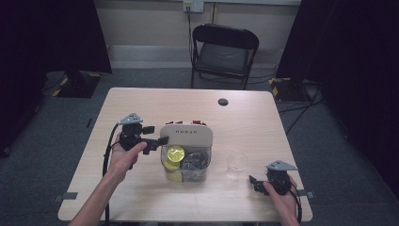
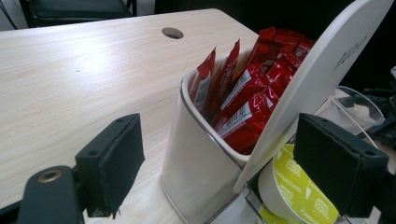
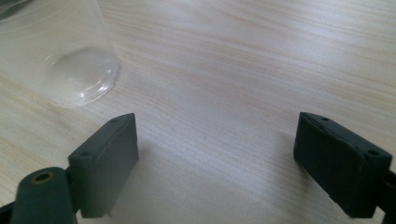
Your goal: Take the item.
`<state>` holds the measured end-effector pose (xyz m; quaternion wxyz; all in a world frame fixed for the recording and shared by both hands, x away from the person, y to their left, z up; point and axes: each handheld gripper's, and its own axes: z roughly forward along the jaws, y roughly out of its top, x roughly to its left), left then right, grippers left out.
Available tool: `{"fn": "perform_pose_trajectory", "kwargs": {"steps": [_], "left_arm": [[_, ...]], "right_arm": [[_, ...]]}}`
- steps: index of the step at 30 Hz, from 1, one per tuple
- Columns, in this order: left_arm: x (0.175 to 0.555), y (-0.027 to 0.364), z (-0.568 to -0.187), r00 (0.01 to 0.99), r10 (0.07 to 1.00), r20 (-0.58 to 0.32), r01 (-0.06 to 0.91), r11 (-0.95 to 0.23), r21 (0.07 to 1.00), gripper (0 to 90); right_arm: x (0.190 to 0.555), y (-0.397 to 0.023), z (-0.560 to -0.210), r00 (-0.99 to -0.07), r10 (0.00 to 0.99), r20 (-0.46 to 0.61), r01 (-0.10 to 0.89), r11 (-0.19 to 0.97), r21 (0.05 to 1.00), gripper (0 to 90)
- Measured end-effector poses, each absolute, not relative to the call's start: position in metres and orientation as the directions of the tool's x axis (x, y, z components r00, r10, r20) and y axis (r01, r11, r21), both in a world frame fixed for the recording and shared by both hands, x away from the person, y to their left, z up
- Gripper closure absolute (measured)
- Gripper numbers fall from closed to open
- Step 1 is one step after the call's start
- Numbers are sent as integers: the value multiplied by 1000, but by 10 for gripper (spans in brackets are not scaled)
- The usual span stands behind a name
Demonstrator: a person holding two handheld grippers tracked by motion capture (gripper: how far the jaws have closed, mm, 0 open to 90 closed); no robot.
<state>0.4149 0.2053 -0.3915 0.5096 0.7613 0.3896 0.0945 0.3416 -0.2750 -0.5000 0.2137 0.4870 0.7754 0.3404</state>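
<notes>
We find the left gripper (image 1: 157, 141) spread wide beside the organiser (image 1: 186, 141) mid-bench — right gripper (image 1: 254, 182) likewise agape, gripping nothing, near the cup (image 1: 236, 161).

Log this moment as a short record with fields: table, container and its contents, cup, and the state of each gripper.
table: light wood table, round hole near far edge
organizer: white holder at centre, clear front section
rear compartment: red sachets standing upright
front section: yellow-green capsules marked cappuccino, darker items beside them
cup: clear plastic cup, upright, to the right of the organizer
left gripper: open, fingers at the organizer's left side, holding nothing
right gripper: open, low over bare table near the cup
background: black folding chair
</notes>
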Motion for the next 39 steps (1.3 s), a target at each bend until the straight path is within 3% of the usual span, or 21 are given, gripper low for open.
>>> {"fn": "perform_pose_trajectory", "kwargs": {"steps": [7,12,30,39], "left_arm": [[416,205,-396,686,681,-257,505,-191,842,157],[414,201,-395,689,697,-199,485,-239,842,154],[414,201,-393,684,699,-208,491,-230,840,153],[415,201,-394,684,698,-211,492,-228,840,153]], "right_arm": [[342,-277,-495,-451,892,25,606,285,742,147],[341,-277,-488,-462,886,40,601,279,749,157],[335,-277,-449,-504,856,115,585,241,775,267],[335,-267,-415,-557,825,98,518,252,817,305]]}}
